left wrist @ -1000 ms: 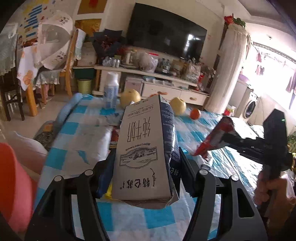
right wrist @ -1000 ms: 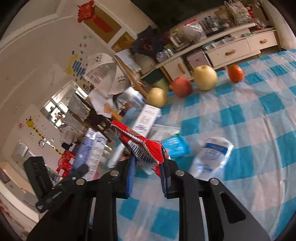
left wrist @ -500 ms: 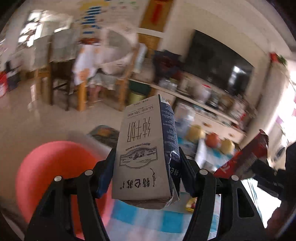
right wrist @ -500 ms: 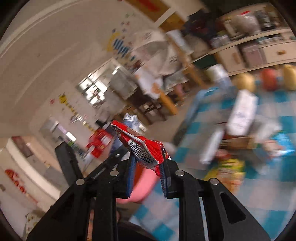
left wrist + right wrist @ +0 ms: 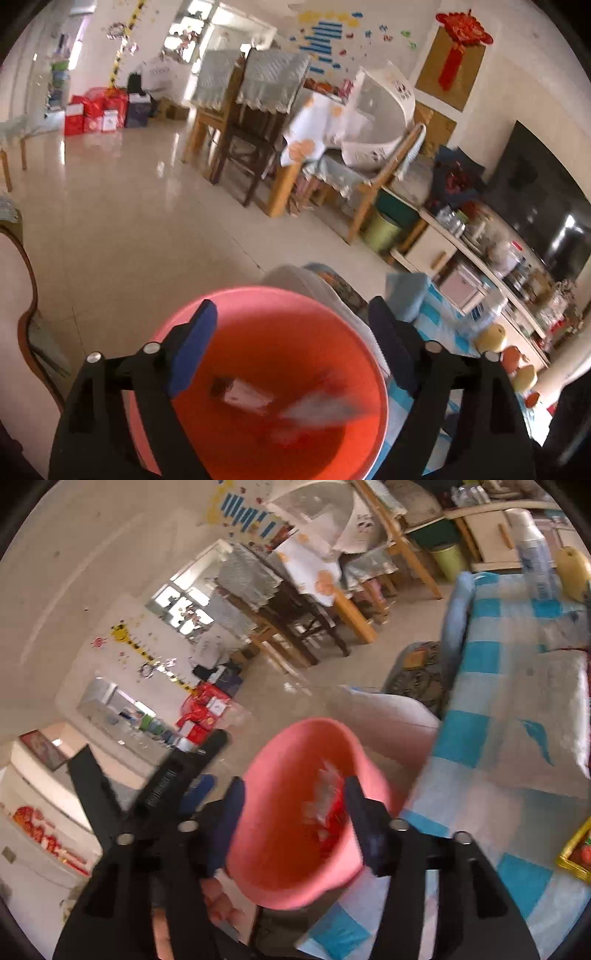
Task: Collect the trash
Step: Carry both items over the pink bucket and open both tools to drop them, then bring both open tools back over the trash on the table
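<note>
Holding blurred trash, pink bin [image 5: 229,306]; both grippers [image 5: 291,343] [image 5: 291,808] just opened, empty.

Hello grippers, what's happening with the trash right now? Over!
Left gripper and right gripper just opened, both empty. Trash lies in pink bin. Nothing in the way.

Pink bucket [image 5: 332,321] holds blurred milk carton [image 5: 245,395] and red wrapper [image 5: 330,827].

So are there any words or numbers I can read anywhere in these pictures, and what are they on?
None can be read.
Carton in the pink bin: print blurred.
Red boxes on the floor: labels too small.
White bottle on the checked tablecloth: label blurred.
Wall stickers: coloured shapes, no clear letters.
Yellow packet: print not readable.
</note>
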The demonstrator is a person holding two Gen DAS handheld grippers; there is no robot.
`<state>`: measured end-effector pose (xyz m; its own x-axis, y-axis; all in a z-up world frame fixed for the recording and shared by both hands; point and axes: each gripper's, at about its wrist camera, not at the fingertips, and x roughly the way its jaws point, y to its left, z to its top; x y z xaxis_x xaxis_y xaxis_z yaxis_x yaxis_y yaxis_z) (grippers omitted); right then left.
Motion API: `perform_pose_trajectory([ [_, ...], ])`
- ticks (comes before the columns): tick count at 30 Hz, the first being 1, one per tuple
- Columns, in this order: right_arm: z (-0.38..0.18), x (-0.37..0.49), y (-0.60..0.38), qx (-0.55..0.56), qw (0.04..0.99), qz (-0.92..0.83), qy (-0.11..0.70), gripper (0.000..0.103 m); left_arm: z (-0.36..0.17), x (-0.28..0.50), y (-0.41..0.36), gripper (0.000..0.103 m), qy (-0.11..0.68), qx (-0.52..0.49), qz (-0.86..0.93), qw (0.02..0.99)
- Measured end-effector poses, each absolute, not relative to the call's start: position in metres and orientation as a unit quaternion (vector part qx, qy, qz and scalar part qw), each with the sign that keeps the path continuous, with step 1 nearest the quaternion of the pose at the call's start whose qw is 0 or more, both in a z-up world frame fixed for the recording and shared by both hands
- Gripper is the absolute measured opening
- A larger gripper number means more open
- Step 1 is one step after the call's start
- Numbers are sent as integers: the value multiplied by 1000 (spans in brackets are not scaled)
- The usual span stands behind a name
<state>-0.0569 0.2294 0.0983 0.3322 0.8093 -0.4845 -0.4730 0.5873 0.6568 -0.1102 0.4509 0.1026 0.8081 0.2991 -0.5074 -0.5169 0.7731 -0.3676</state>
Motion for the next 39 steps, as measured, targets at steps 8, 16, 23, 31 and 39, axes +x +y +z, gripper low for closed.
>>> perform_pose_trajectory([
  [8,100,-85,166,149,859,316,374,84,115,-104,420,94,166,-227,174,944],
  [16,85,-115,131,93,888,268,362,91,126,-91,368,94,188,-134,151,961],
  [23,81,-139,104,78,905,246,339,95,121,-83,328,94,201,-74,114,970],
  [31,82,-150,79,58,926,213,306,98,116,-78,307,94,204,-71,86,973],
  [39,78,-154,62,53,929,199,306,98,108,-72,284,94,217,-81,29,972],
])
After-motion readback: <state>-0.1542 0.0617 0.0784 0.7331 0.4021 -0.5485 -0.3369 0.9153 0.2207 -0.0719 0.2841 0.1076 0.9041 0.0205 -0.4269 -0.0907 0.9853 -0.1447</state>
